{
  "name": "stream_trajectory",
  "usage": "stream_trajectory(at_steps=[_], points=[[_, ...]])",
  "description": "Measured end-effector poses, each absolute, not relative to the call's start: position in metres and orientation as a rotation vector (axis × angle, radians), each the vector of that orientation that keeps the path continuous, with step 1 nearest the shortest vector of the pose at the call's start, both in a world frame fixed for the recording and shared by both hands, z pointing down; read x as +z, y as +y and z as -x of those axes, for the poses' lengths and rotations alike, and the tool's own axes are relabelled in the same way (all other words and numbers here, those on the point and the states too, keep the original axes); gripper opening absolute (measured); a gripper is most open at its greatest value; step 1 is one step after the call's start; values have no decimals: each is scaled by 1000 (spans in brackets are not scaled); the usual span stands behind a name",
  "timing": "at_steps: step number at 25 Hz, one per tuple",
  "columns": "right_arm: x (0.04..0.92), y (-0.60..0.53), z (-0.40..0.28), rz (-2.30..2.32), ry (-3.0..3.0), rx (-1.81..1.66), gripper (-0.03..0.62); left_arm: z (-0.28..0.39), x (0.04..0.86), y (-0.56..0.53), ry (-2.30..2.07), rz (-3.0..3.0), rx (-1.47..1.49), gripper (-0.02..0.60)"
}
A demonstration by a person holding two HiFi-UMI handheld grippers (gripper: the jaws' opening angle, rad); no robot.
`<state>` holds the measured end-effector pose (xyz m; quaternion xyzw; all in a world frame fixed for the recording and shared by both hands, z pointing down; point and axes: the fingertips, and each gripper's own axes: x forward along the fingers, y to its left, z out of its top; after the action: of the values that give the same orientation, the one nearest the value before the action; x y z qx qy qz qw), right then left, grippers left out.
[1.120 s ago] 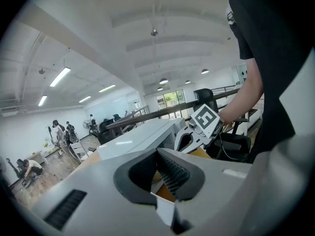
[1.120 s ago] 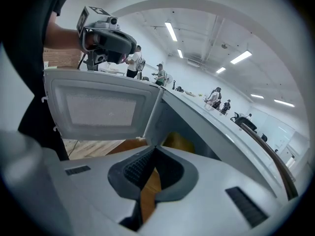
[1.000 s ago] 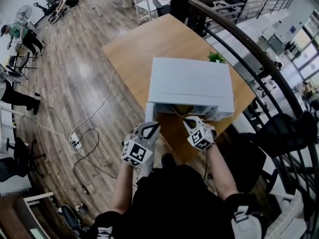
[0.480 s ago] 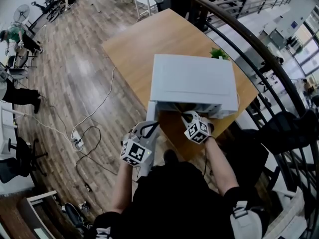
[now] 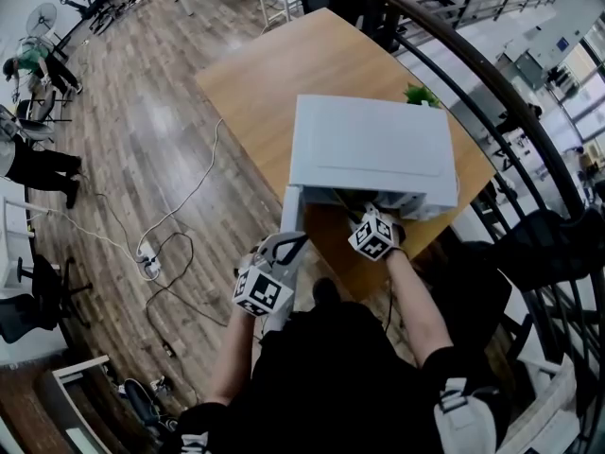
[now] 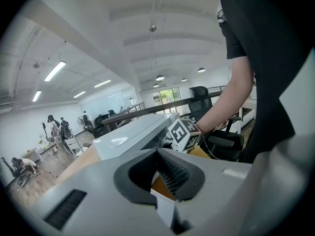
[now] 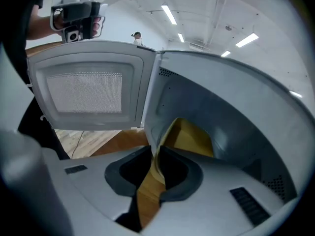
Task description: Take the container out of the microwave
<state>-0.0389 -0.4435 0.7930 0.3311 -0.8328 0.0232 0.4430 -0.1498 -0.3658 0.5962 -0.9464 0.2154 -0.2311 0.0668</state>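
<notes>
The right gripper (image 7: 156, 167) reached into the microwave (image 5: 369, 145), its jaws clamped on the near rim of the yellow container (image 7: 191, 137), which sat inside. The left gripper (image 6: 161, 180) pinched the edge of the open door (image 7: 88, 85) at the left, over the table (image 5: 274, 74).

Wooden table (image 5: 260, 74); small plant (image 5: 423, 95) at far edge (partly hidden); power strip (image 5: 147, 261) on floor (image 5: 142, 149).

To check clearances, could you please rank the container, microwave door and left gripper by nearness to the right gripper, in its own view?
1. container, clamped between its jaws.
2. microwave door, open at left.
3. left gripper, upper left, beyond the door.
</notes>
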Motion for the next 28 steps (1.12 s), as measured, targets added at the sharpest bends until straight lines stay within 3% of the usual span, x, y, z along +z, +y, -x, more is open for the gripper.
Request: stream_trajectory(at_steps=[28], points=[[804,-441,32,-774,-1992,37,28,148,595,-344,701,2847,-689,3]])
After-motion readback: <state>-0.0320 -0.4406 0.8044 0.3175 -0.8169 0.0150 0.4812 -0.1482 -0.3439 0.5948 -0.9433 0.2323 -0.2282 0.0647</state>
